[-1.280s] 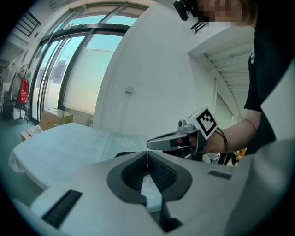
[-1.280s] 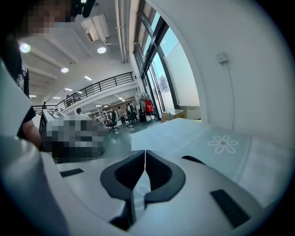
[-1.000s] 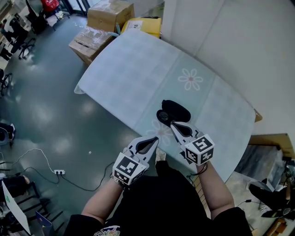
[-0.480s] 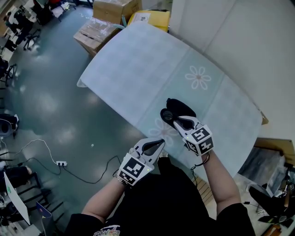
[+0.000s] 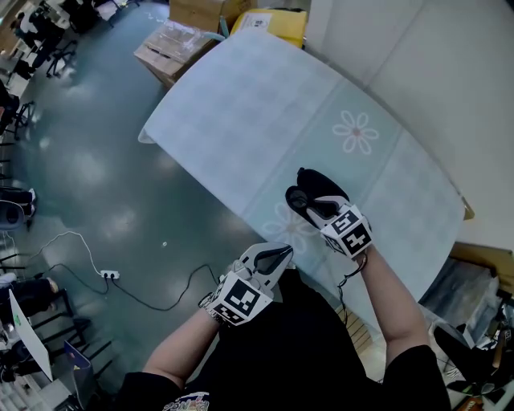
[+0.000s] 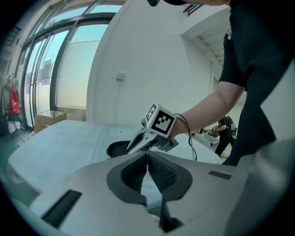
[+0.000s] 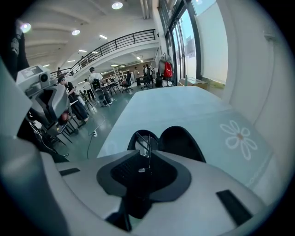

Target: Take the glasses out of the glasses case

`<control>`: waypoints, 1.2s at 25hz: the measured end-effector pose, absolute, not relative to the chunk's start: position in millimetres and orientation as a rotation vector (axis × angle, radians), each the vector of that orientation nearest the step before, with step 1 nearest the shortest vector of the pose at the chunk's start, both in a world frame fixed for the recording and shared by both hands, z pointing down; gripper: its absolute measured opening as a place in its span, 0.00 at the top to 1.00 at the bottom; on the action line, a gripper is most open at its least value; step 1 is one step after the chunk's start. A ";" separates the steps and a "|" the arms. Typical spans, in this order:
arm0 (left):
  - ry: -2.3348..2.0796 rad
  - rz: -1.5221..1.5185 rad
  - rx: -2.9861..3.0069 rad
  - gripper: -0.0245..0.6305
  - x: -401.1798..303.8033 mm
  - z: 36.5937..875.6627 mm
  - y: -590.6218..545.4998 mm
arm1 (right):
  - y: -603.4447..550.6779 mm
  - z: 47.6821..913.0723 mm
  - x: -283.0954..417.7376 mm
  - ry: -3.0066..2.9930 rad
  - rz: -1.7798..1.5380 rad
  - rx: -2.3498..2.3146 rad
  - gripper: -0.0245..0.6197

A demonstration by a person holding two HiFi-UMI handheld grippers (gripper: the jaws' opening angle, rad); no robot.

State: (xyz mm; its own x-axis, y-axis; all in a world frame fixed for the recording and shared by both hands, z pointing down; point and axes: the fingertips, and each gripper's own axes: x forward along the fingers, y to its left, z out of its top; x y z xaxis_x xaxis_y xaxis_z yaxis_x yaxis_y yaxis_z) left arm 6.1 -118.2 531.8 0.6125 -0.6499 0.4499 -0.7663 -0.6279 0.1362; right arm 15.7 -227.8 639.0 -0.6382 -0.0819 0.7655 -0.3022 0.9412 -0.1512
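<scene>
A black glasses case [image 5: 323, 186] lies open on the pale cloth-covered table [image 5: 257, 104], near its front edge. In the right gripper view the lid [image 7: 180, 140] stands back and thin wire-framed glasses [image 7: 141, 142] sit in the case's left half. My right gripper [image 5: 307, 204] reaches into the case, its jaws [image 7: 146, 156] shut on the glasses' thin frame. My left gripper [image 5: 281, 255] hangs shut and empty off the table's front edge, close to the person's body. From the left gripper view [image 6: 147, 155] I see the right gripper [image 6: 132, 145] at the case [image 6: 117, 148].
A daisy print [image 5: 355, 131] marks the cloth beyond the case. Cardboard boxes [image 5: 186, 36] and a yellow item [image 5: 277, 20] stand on the floor past the table's far end. A cable and power strip [image 5: 108, 274] lie on the floor at left. A white wall runs along the right.
My right gripper has moved forward from the table's front edge into the open case and shut on the glasses. The left gripper has stayed near the body.
</scene>
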 end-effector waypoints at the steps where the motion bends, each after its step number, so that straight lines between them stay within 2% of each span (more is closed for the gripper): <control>1: -1.149 0.543 2.533 0.92 5.8 533.9 -116.9 | -227.8 641.6 15.3 -2.246 0.341 0.264 0.81; 5: -1.172 0.622 2.555 0.92 1.7 541.6 -114.3 | -229.3 651.6 13.9 -2.229 0.371 0.257 0.81; 13: -1.191 0.597 2.513 0.92 -4.1 544.2 -110.5 | -231.3 666.8 16.0 -2.185 0.453 0.249 0.82; 24: -1.227 0.530 2.449 0.92 -23.8 542.2 -105.7 | -231.6 672.3 11.3 -2.159 0.534 0.237 0.92; 30: -1.245 0.514 2.441 0.92 -30.9 536.6 -102.2 | -232.9 670.2 13.2 -2.157 0.517 0.270 0.92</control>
